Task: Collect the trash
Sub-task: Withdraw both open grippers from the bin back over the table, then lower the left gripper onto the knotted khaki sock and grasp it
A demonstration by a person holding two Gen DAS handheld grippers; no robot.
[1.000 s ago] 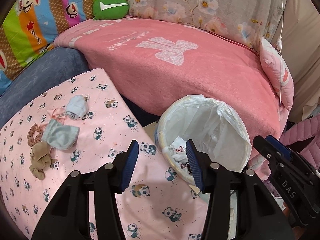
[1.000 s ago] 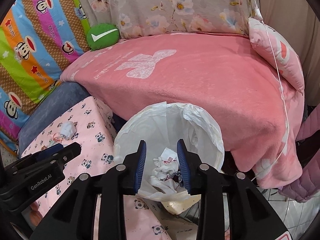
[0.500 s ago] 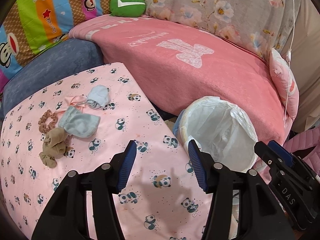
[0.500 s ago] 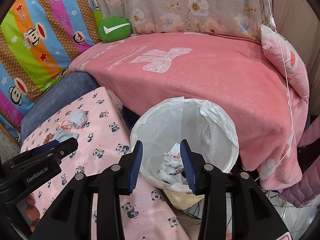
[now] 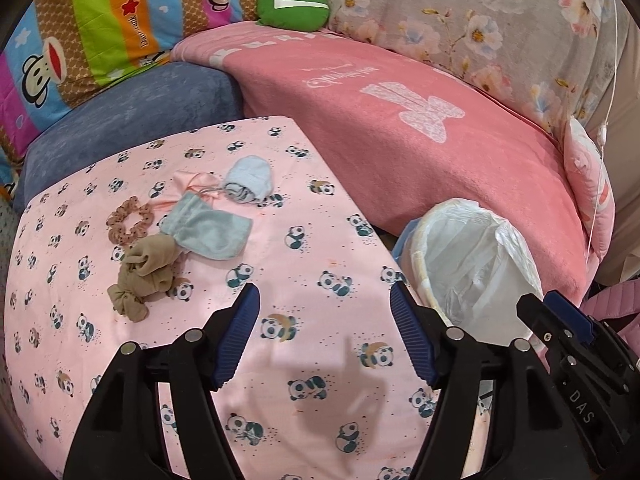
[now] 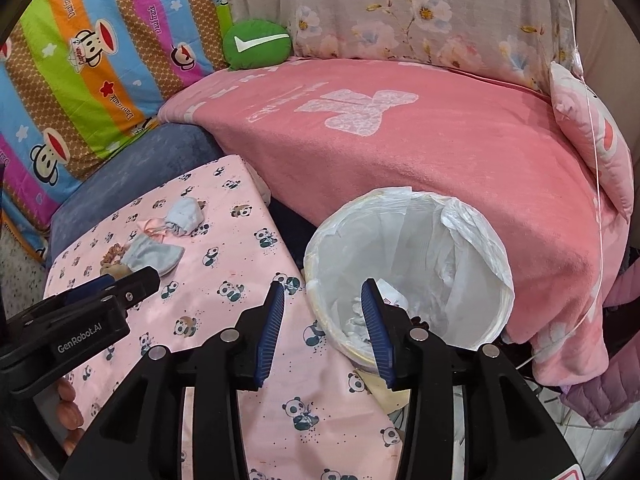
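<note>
both wrist views look steeply down, sharing the panda sheet and bin.

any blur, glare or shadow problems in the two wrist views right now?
Left wrist: sharp, soft even light, gripper shadow on the pink panda-print sheet, strong fisheye bending, dark corners. Right wrist: sharp too, no glare on the white plastic bin liner, same vignette.

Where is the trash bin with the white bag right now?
The trash bin stands on the floor between the panda-print table and the pink blanket, at right in the left wrist view and just ahead of the right gripper.
</note>
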